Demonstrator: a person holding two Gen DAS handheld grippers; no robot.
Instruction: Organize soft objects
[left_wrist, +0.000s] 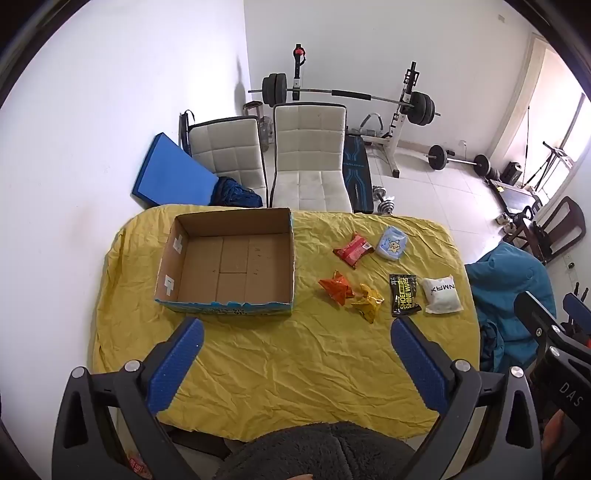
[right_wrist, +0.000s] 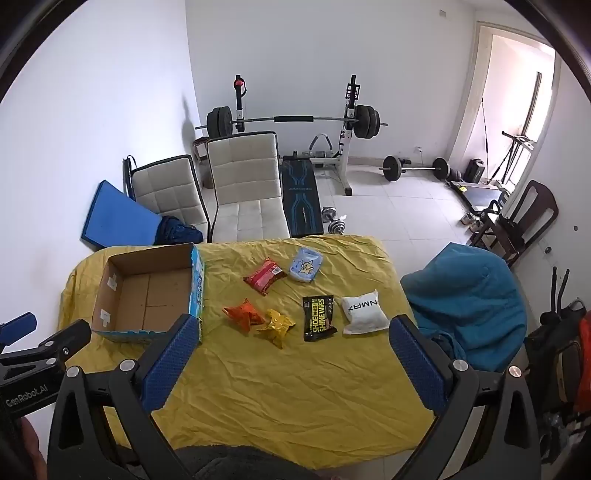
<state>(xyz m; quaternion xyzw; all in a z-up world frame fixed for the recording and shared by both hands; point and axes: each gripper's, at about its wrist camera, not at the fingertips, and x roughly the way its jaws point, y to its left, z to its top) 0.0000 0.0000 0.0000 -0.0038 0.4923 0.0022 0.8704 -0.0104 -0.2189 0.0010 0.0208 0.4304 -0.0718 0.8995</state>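
Observation:
An open, empty cardboard box sits on the left of a yellow-covered table. To its right lie several soft packets: a red packet, a light blue pouch, an orange packet, a yellow packet, a black wipes packet and a white packet. My left gripper and right gripper are both open and empty, held above the table's near part.
Two white chairs stand behind the table, with a blue mat against the wall. A weight bench and barbells fill the back. A teal-covered seat is beside the table's right edge.

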